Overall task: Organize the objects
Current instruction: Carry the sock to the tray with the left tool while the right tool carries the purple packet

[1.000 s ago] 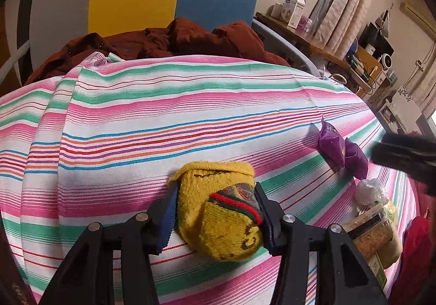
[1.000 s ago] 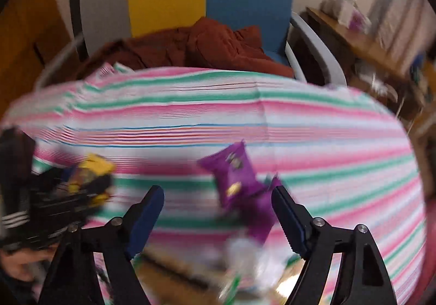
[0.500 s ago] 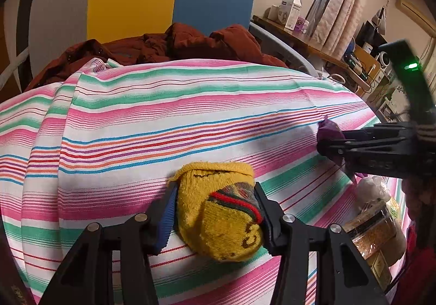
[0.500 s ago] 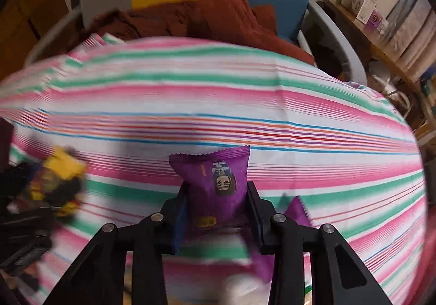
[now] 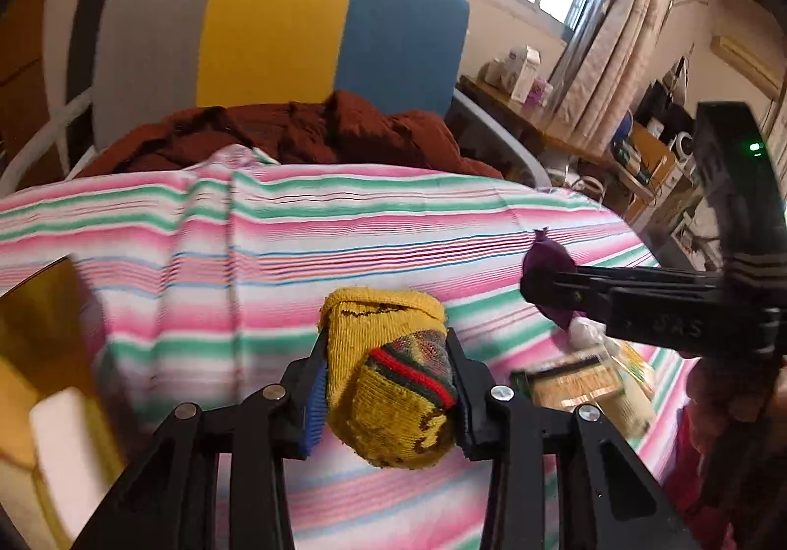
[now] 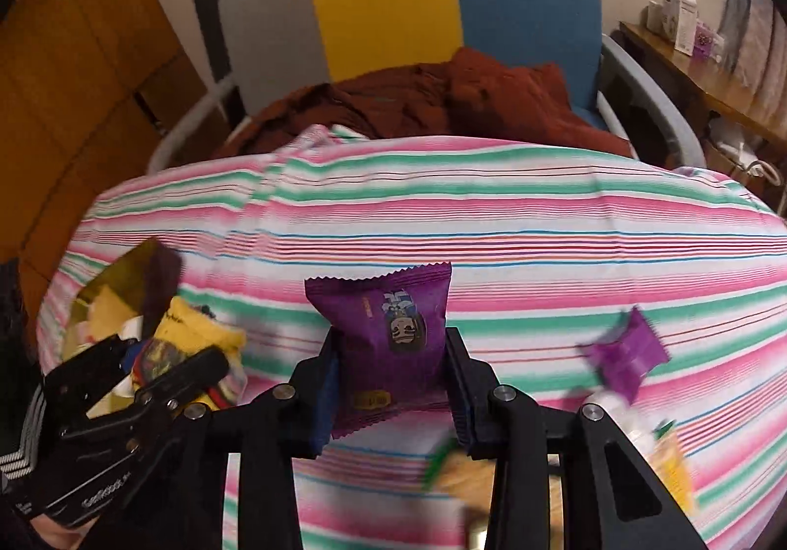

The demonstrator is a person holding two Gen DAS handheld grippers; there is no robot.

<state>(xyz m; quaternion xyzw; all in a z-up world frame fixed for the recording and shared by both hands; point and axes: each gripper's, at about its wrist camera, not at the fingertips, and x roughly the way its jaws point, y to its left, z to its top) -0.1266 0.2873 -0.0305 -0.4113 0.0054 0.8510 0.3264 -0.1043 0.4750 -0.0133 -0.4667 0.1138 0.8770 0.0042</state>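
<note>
Yellow knitted sock (image 5: 388, 382), soft and light, sits squeezed in the left tool (image 5: 388, 402) above the striped tabletop (image 5: 196, 245), while the right tool (image 6: 391, 382) pinches a crinkly, slippery purple snack packet (image 6: 388, 343) at its lower middle.

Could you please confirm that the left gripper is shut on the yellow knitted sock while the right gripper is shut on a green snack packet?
Not quite: the right gripper is shut on a purple snack packet, not a green one, as the right wrist view shows. The left gripper is indeed shut on the yellow knitted sock.
</note>
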